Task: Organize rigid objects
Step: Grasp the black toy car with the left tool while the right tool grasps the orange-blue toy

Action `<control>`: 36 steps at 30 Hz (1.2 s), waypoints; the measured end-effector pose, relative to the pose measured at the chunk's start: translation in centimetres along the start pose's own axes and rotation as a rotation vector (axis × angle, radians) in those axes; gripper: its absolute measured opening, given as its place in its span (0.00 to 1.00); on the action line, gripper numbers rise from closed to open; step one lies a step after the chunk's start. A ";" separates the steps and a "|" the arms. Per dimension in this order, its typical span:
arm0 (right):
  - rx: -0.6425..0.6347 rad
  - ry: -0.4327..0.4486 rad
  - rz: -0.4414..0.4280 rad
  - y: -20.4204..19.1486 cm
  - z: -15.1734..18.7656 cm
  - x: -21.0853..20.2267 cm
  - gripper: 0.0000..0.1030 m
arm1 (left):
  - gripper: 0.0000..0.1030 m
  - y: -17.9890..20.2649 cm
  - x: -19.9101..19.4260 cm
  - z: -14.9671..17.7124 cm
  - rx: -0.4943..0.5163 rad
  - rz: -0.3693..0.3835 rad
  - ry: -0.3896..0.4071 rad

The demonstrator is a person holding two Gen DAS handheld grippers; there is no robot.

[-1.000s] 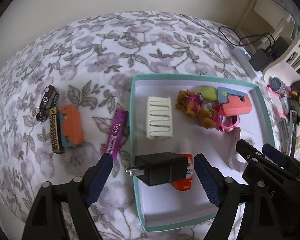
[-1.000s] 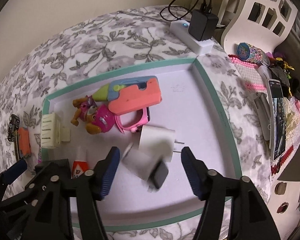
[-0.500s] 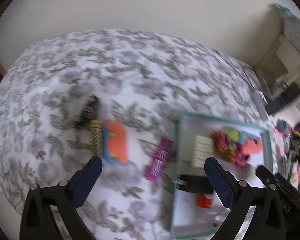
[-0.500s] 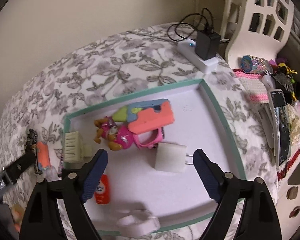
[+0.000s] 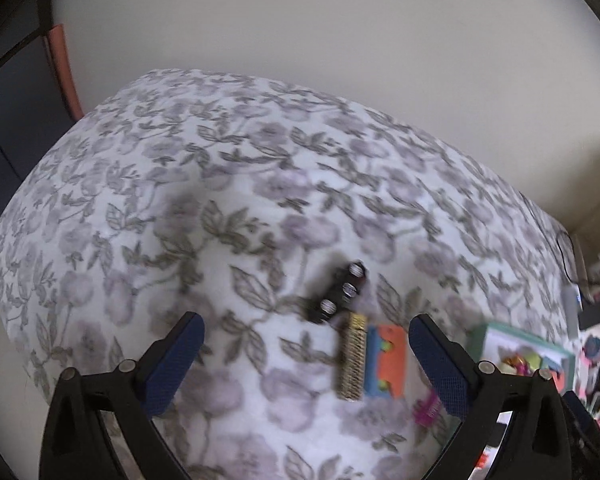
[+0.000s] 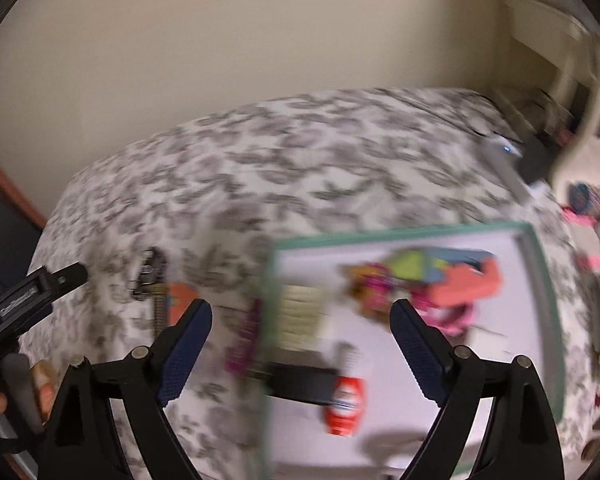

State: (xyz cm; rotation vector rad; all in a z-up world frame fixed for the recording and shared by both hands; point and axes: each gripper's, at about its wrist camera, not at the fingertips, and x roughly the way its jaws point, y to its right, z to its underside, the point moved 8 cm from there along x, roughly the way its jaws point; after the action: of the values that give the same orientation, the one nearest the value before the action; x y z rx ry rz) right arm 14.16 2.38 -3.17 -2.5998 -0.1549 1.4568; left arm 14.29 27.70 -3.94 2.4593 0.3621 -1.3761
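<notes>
Both grippers have pulled back from the teal-rimmed tray; left gripper now hangs empty, fingers wide apart, over the floral cover near the black toy car. Right gripper, also spread and empty, sits above the tray, where the black charger and red-capped tube lie. Blur hides all lettering.

On the bed cover a toy car is lying, with a comb sitting just in front of it and a block toy lying right beside the comb on the right. Further right a tray is sitting on the cover; a charger and a tube are lying in its near left part, toys piling up toward the back.
</notes>
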 end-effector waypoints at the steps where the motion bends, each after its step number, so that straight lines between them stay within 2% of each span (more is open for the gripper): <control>1: -0.015 -0.002 -0.010 -1.1 -0.1 0.3 0.88 | 1.00 -0.4 0.2 -0.2 -0.009 -0.001 -0.002; 8: -0.137 -0.064 -0.030 -7.6 0.1 4.9 0.88 | 1.00 -1.9 3.6 -1.0 -0.041 0.017 -0.083; 18: -0.200 -0.174 0.020 -9.4 2.6 11.0 0.88 | 1.00 0.2 7.7 -1.2 0.022 0.028 -0.131; 24: -0.207 -0.203 0.019 -9.4 3.4 12.6 0.88 | 0.90 1.4 9.9 -1.0 0.080 0.009 -0.144; 27: -0.220 -0.205 0.017 -9.8 3.7 12.9 0.87 | 0.81 1.7 11.0 -0.5 0.098 0.003 -0.163; 30: -0.213 -0.211 -0.003 -10.1 3.9 13.0 0.80 | 0.79 2.2 11.4 -0.2 0.107 0.027 -0.172; 32: -0.212 -0.216 -0.025 -10.4 3.9 12.8 0.70 | 0.75 2.6 11.5 -0.1 0.127 0.031 -0.169; 36: -0.207 -0.219 -0.052 -10.6 4.0 12.7 0.61 | 0.67 3.2 11.7 0.1 0.148 0.050 -0.173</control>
State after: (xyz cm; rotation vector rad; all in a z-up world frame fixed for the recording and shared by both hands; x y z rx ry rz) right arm 17.23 15.29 -13.87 -2.5600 -0.4168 1.7908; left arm 21.30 25.56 -13.59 2.4207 0.1627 -1.6335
